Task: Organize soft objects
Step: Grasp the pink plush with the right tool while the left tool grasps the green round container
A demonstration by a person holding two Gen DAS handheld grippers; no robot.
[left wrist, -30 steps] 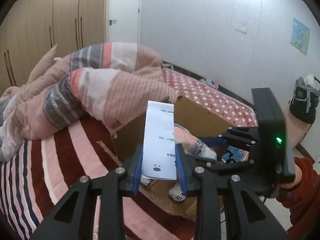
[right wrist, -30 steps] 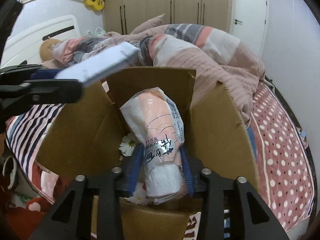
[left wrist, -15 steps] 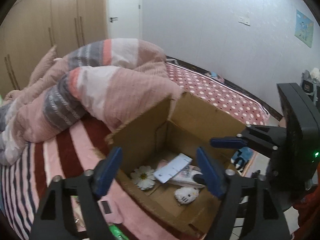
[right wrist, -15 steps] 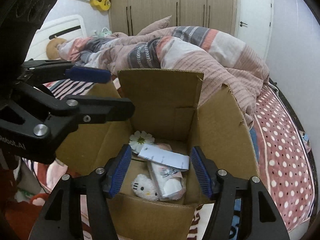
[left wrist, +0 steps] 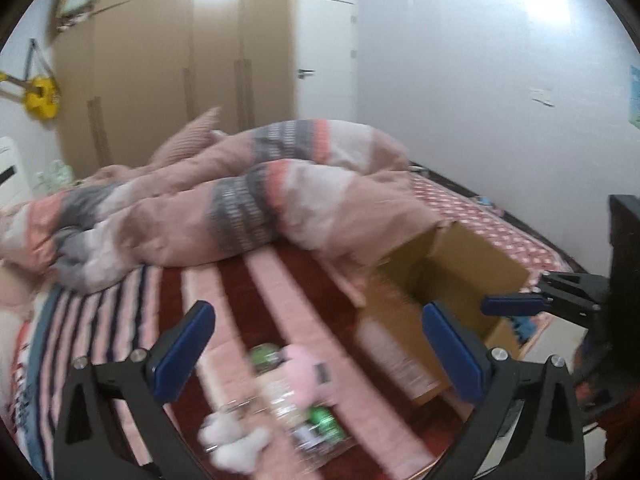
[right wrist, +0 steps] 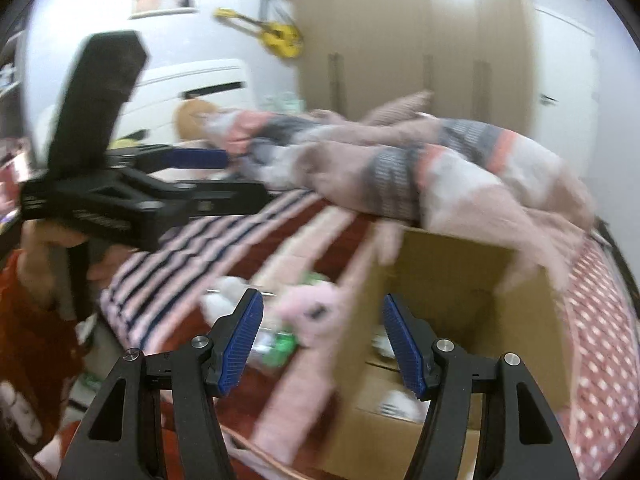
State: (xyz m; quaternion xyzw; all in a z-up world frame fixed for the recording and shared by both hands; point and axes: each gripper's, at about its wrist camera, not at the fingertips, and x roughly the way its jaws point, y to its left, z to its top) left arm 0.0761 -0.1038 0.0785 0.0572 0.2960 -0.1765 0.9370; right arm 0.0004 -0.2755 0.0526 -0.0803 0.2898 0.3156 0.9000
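Pink toy (left wrist: 306, 368): lies on the striped bed cover just beside the cardboard box (left wrist: 448, 276), on its open side; blurry.
Long way: cannot tell, too blurry.
White toy (left wrist: 236, 442): near the pink toy, farther from the box.
Left gripper (left wrist: 320, 348): wide open, empty, right above the pink toy; I think it is nearer.
Right gripper (right wrist: 322, 338): wide open, empty, over the box edge.

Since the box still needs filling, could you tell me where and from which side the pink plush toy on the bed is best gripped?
Judging by its pose, grip the pink plush toy across its soft middle, coming down from above with the open left gripper already over it. It lies flat on the striped bedspread, left of the cardboard box; blur hides its finer shape.
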